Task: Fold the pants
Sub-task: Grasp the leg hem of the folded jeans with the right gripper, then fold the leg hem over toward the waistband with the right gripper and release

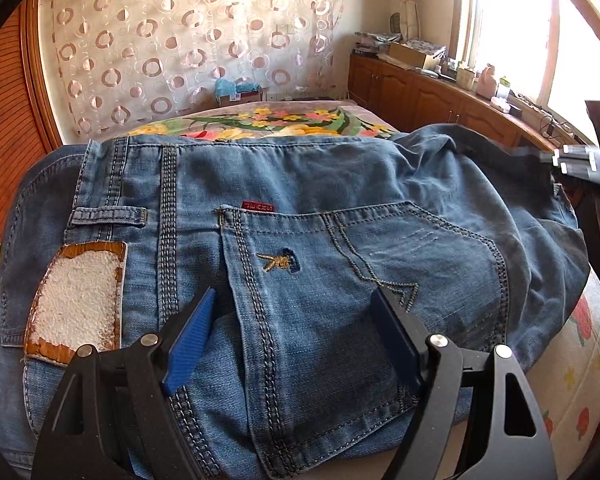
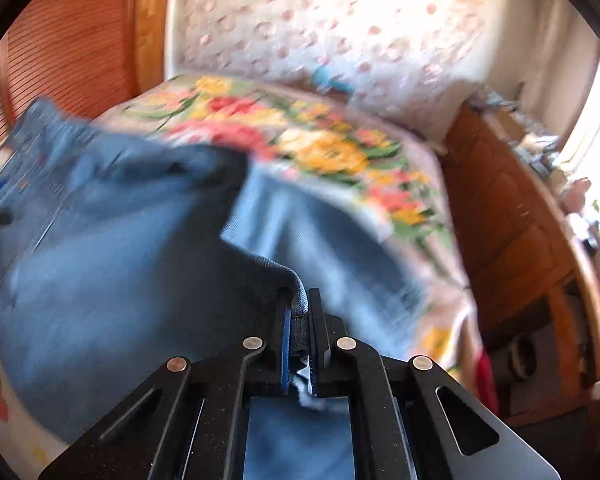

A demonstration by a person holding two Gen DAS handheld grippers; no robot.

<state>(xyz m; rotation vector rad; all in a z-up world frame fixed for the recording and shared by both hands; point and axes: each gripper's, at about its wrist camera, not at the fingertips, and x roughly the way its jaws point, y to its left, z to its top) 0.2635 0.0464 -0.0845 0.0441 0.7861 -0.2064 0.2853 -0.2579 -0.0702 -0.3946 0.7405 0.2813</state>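
One pair of blue denim pants [image 1: 308,216] lies on a bed with a floral cover [image 1: 260,120], seat side up. Visible on it: one back pocket [image 1: 360,280] with one gold embroidered emblem [image 1: 279,262], one belt loop [image 1: 110,216], one worn waistband patch [image 1: 76,304] whose print is gone, and one small red tag [image 1: 259,206] whose lettering is not legible.

Left gripper [image 1: 296,312]: jaws spread wide over the pocket, blue pads [image 1: 190,340] clear of the cloth between them.

Right gripper [image 2: 298,320]: jaws pressed together, pinching a fold of the denim edge and lifting it. The right wrist view is motion-blurred.
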